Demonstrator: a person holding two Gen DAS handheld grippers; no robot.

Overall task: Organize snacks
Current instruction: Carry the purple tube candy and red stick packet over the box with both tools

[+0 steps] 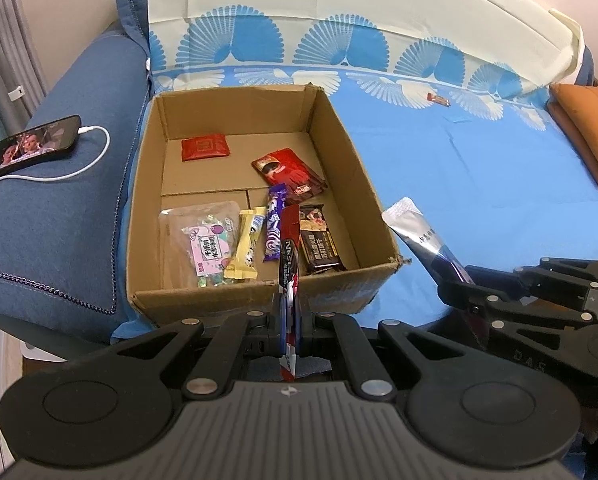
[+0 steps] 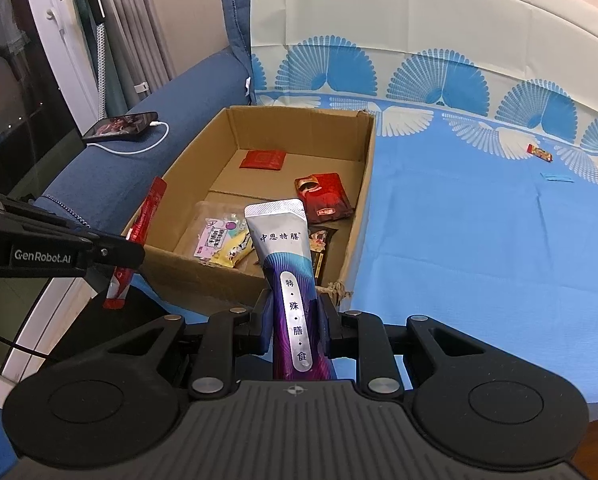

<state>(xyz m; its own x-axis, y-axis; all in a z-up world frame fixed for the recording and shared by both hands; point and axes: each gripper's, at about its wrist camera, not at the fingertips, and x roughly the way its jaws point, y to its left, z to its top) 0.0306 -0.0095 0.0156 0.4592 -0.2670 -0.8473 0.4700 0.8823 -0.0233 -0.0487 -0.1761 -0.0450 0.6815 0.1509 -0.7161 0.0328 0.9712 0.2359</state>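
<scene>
the cardboard box (image 1: 341, 184) stands on the blue sheet (image 1: 479, 184), directly ahead of both grippers, and this is the relation that matters, because each one carries a snack that i think must go over the near wall and down inside. the left gripper (image 1: 289, 320) is clamped on a red nescafe stick (image 1: 289, 256), which stands almost upright with its long axis pointing forward and up; its top already overlaps the near wall of the box, so this hand seems the nearer one. the right gripper (image 2: 295, 320) is closed on a silver and purple pouch (image 2: 289, 264), also held lengthwise along the fingers, its sealed end leaning toward the near right corner of the box, a little outside it as the left view shows. inside the box lie several snacks, among them a clear candy bag (image 1: 199, 240), a purple bar (image 1: 274, 228) and a red packet (image 1: 205, 147). one small candy (image 1: 438, 99) lies well apart on the sheet, still outside the box. the lower ends of both held snacks are hidden between the jaws, and the front floor of the box is cut off by its near wall in the right view. a phone (image 1: 33, 146) rests on the sofa arm.
</scene>
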